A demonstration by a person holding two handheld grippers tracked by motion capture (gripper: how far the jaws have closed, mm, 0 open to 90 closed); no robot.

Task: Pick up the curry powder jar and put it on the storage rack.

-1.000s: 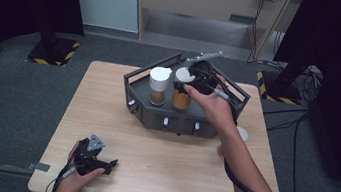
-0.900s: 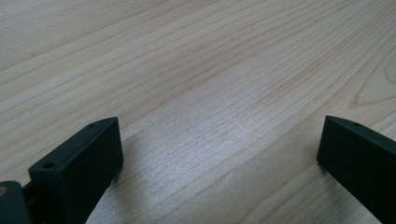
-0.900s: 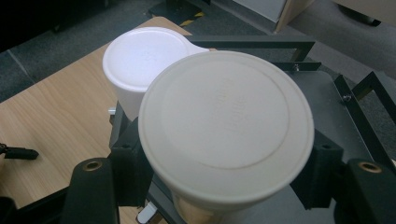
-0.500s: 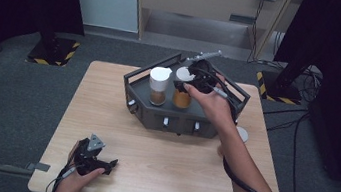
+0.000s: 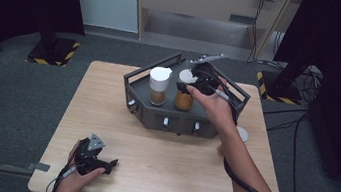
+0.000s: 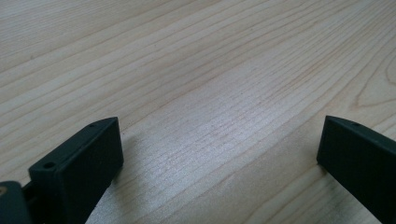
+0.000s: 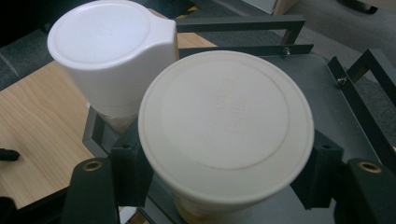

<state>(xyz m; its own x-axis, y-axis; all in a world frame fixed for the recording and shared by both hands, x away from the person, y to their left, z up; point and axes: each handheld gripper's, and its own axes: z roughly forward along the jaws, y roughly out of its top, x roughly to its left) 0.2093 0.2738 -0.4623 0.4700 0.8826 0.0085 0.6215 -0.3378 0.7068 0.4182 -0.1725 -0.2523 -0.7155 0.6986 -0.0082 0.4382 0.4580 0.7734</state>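
Two white-lidded clear plastic jars with brown contents stand side by side on a dark grey metal rack (image 5: 155, 119) at the far middle of the light wooden table (image 5: 163, 170). Right black hand-held gripper (image 5: 191, 85) sits at the right jar with orange-brown filling (image 5: 184, 99), jaws on either side of its white lid, pinching it just under the rim. In the right gripper view that round lid (image 7: 226, 122) lies between the two jaws, touching both; the left jar with white cap and spout-like flat side (image 7: 112, 51) stands just beside and farther off, touching or nearly touching, can't tell which. High view shows the left jar (image 5: 159, 86) upright, near the rack's left part. Left black hand-held gripper (image 5: 99, 160) rests on the table at near left, well apart from rack and jars; jaws spread wide, nothing between them. Left gripper view gives bare wood grain between the jaws (image 6: 219, 135). High view alone shows the small white round disc (image 5: 241, 134) on the table right of the rack, next to the person's right forearm (image 5: 247, 182).
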